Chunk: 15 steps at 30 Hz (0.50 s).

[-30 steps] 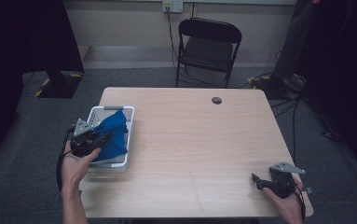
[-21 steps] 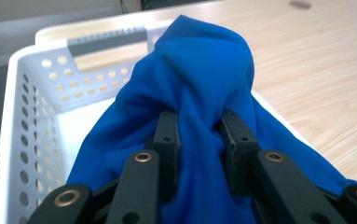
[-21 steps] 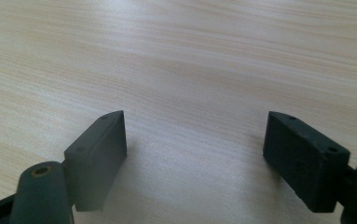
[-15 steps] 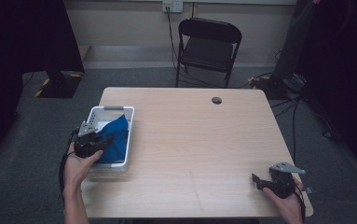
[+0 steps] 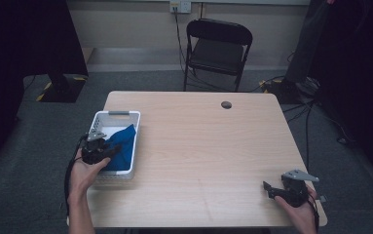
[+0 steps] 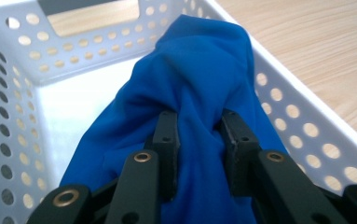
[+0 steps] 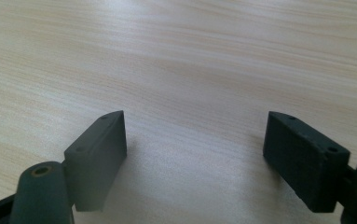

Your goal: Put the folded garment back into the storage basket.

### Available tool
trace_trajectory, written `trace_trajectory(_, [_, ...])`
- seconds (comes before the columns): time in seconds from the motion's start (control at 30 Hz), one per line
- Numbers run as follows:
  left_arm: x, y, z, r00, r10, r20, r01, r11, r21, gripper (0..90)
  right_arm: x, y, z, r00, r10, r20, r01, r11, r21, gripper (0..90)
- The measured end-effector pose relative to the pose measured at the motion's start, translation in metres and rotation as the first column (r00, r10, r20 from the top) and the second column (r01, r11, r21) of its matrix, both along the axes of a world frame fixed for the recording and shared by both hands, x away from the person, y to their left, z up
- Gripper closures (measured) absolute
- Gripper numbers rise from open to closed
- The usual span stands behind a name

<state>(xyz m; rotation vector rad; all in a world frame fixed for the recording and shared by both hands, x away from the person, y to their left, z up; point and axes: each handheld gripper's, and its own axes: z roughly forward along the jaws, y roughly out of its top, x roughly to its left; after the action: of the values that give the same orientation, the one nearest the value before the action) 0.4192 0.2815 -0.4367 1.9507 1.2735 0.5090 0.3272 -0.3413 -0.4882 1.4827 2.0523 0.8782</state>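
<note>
Blue cloth (image 6: 199,98) is bunched in the white perforated basket (image 6: 306,135) at the table's (image 5: 208,146) left edge, pinched near its nearer end by the left gripper (image 6: 199,154), jaws pressed on a fold, prob. for lifting out or stuffing in. Its long axis runs near-to-far, peak twd the basket's far right wall. Right gripper (image 7: 195,154) is parked low over bare tabletop w/ jaws spread, nothing between.

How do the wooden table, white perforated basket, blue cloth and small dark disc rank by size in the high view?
1. Light wooden table
2. White perforated plastic basket
3. Blue cloth, partly hidden by the left claw
4. Small dark disc
</note>
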Motion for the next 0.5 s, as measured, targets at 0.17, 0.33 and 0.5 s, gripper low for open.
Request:
trace_trajectory(0.17, [0.005, -0.001, -0.001, 0.9990, -0.005, -0.043, 0.006, 0.9998, 0.019, 70.6, 0.000, 0.000, 0.000, 1.0000, 0.000, 0.000, 0.000, 1.000, 0.000, 20.5])
trace_trajectory(0.33, [0.014, -0.003, -0.003, 0.9954, 0.001, -0.096, 0.003, 0.9992, 0.039, 70.2, 0.000, 0.000, 0.000, 1.0000, 0.000, 0.000, 0.000, 1.000, 0.000, 20.4])
trace_trajectory(0.5, [0.020, -0.003, -0.005, 0.9896, 0.016, -0.143, -0.009, 0.9986, 0.052, 69.4, 0.000, 0.000, 0.000, 1.0000, 0.000, 0.000, 0.000, 1.000, 0.000, 20.4])
